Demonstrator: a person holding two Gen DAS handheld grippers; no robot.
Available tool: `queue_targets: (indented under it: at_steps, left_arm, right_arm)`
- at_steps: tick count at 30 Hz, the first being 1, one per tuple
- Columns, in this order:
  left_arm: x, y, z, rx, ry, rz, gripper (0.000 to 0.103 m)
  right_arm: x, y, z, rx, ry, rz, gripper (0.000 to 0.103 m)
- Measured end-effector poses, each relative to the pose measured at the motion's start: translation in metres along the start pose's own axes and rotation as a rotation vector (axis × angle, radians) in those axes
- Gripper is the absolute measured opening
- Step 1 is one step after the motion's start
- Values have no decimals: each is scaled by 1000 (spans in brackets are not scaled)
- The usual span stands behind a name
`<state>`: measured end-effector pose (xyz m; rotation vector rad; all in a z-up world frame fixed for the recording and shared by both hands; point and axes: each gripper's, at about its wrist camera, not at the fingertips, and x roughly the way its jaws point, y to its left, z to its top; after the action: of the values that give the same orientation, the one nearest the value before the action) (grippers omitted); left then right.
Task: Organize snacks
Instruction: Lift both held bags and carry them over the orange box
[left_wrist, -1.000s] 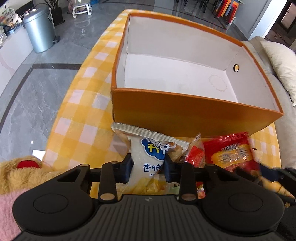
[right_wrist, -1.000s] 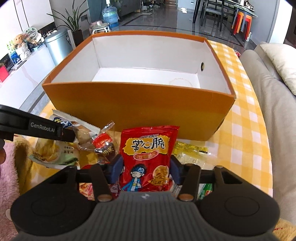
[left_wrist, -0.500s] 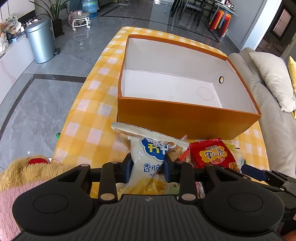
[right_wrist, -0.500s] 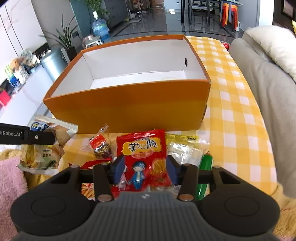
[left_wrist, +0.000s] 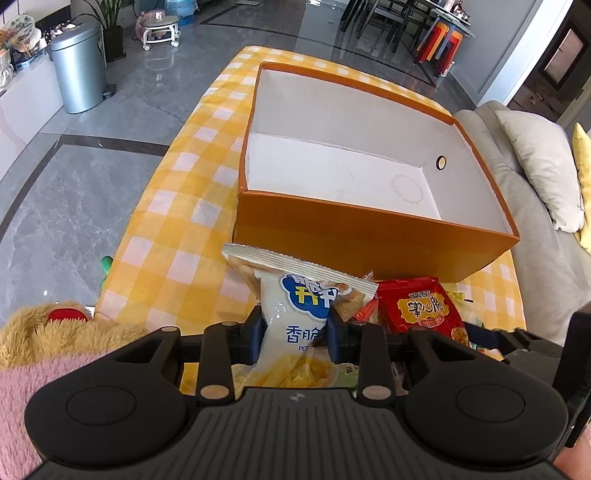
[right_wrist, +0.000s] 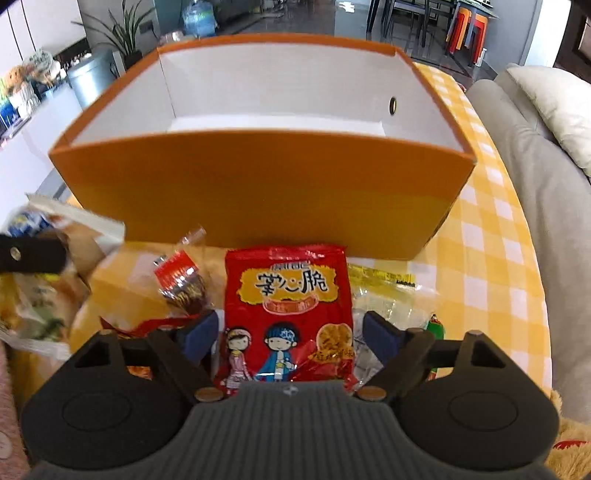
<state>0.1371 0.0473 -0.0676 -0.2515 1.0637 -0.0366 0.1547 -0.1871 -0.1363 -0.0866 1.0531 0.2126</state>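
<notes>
**Chip bag pinched, red packet loose: mind the box wall**

Your left tool (left_wrist: 294, 334) is pressed in on the white chip bag (left_wrist: 301, 314), gripping it at the waist with the sealed top flopping forward. The bag hangs just short of the orange box (left_wrist: 369, 236), whose near wall stands straight ahead of the tool. That is your first hazard: I judge that if you push forward without lifting, the floppy top catches the wall and folds, or shoves the empty box along the checked counter (left_wrist: 177, 236).

Your right tool (right_wrist: 291, 334) is spread, its pads either side of the red packet (right_wrist: 290, 306) and not touching it. The packet lies flat on the counter, between the tool and the box's near wall (right_wrist: 251, 192). Close on it here and you could squeeze the slick film so it squirts out forward.

There is clutter too: a small wrapped sweet (right_wrist: 181, 280) just left of the packet and clear wrappers (right_wrist: 384, 306) just right. A low, wide closing may drag those in with it.
</notes>
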Motion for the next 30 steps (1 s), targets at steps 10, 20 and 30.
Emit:
queue_targets:
  at_steps: [10,20,30]
  left_arm:
    - [-7,-6,0,26,-2,-9,37]
    - [-46,-19,3,81,-66,-38,37]
    - [-85,-45,23,169,-179,-75,37]
  right_arm:
    - [-17,-6,-4,17,-38,45,65]
    - [-78,-13,0,52,-129,117,66]
    - [-143,-22,16,67,-275,143,66]
